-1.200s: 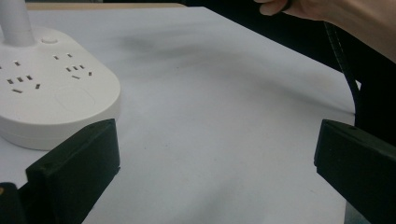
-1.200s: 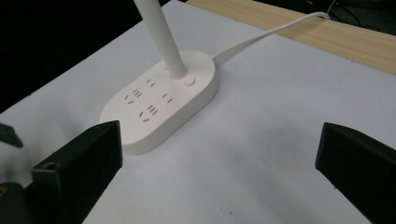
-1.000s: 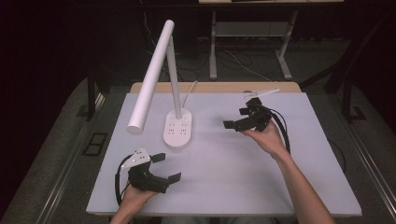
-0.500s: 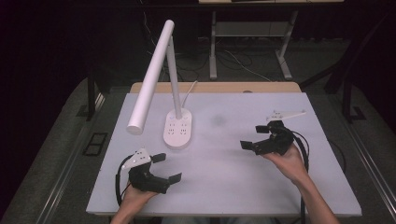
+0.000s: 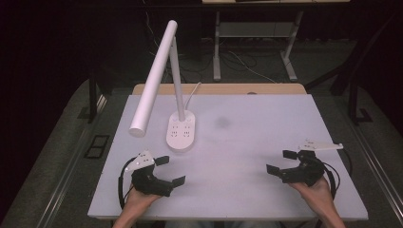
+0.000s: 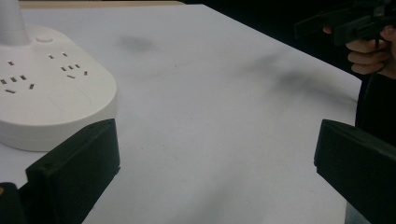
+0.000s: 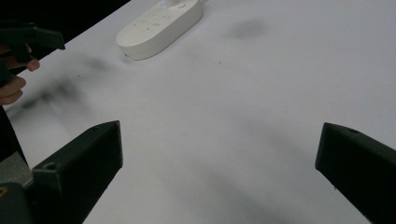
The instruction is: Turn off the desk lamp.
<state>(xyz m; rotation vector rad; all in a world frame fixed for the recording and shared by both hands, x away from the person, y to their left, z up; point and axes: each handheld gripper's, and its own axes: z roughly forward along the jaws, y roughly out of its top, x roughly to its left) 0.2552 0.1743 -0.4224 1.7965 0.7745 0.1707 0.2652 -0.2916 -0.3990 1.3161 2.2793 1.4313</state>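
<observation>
Both grippers rest released near the bench (image 5: 247,142) front corners: left gripper (image 5: 172,172), right gripper (image 5: 281,162). The lamp (image 5: 180,132) stands untouched; no grasp is begun.

Evenly lit white tabletop (image 5: 247,142), dark dim surroundings, soft grey shadow smudges, slightly soft focus, near fingers (image 6: 74,172) blurred

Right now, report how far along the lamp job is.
Nothing looks done: the lamp stands untouched on the table. Nothing is in hand; the left hand-held gripper and right hand-held gripper are open, apart from it. Reaching the lamp is left.
</observation>
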